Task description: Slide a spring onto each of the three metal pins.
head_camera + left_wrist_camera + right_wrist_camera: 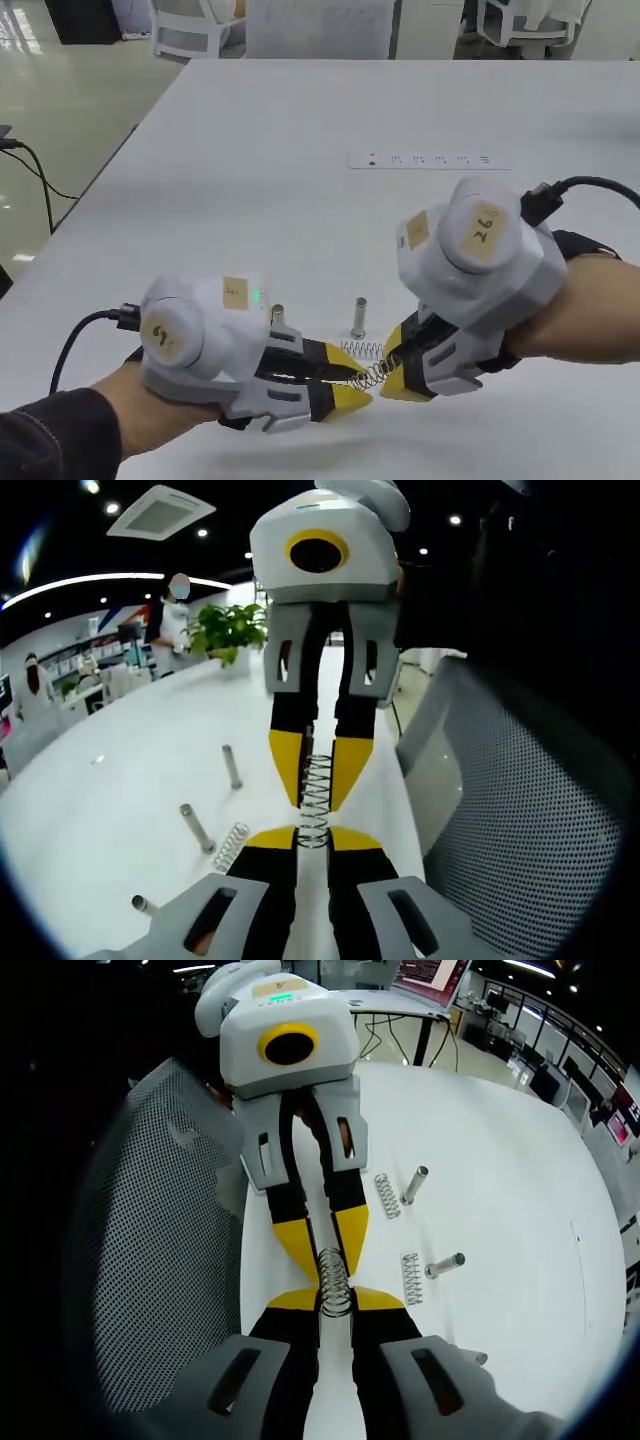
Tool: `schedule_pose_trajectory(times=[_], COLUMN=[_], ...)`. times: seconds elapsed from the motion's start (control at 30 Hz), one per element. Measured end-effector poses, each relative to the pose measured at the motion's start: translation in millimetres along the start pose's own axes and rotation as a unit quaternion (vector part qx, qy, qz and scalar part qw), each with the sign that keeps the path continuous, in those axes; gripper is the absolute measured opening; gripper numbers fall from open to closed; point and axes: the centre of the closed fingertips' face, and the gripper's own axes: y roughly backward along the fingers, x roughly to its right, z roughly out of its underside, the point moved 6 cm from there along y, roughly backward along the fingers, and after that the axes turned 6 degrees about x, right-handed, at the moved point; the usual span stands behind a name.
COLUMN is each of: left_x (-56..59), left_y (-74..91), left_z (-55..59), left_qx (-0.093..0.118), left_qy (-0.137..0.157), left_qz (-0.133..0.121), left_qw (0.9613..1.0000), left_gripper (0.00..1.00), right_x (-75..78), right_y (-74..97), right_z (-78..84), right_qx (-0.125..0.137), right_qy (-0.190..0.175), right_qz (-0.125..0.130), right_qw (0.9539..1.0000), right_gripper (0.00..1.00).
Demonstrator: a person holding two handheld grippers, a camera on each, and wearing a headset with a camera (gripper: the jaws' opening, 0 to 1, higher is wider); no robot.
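We see the left hand-held gripper (352, 381) and the right hand-held gripper (393, 368) meeting tip to tip low over the white bench (300, 200), each held in a person's hand. Between them runs the held spring (374, 372), its coils spanning the short gap from one pair of yellow tips to the other. In the left gripper view that gripper's own jaws are closed on the nearer end of the spring. The right hand-held gripper comes in from the top with its jaws pinched on the farther end. The right gripper view gives us the mirror of this: its own jaws are clamped on the near end, and the left one's on the other.

Three metal pins stand on the bench beside the grippers, in a row: the near pin (143, 904), the middle pin (196, 826) and the far pin (232, 766). In the right gripper view two more springs lie flat on the bench, the first loose spring (386, 1195) and the second loose spring (411, 1278). Each lies just beside a pin, not on it. A white power strip (428, 159) lies well apart, farther up the bench.
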Motion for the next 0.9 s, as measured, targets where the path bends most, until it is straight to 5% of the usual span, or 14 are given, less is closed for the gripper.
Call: schedule_pose_trajectory(times=[0.9], left_x=[2.0], left_y=[-3.5], left_z=[7.0], left_qx=[-0.013], left_qy=[0.013], left_qz=[0.003], left_qw=[0.9998], left_gripper=[0.1], right_x=[1.0], right_y=[0.0], right_z=[-16.0], right_qx=[-0.003], right_qy=[0.013], right_qz=[-0.003], right_qw=[0.9999], right_gripper=[0.08])
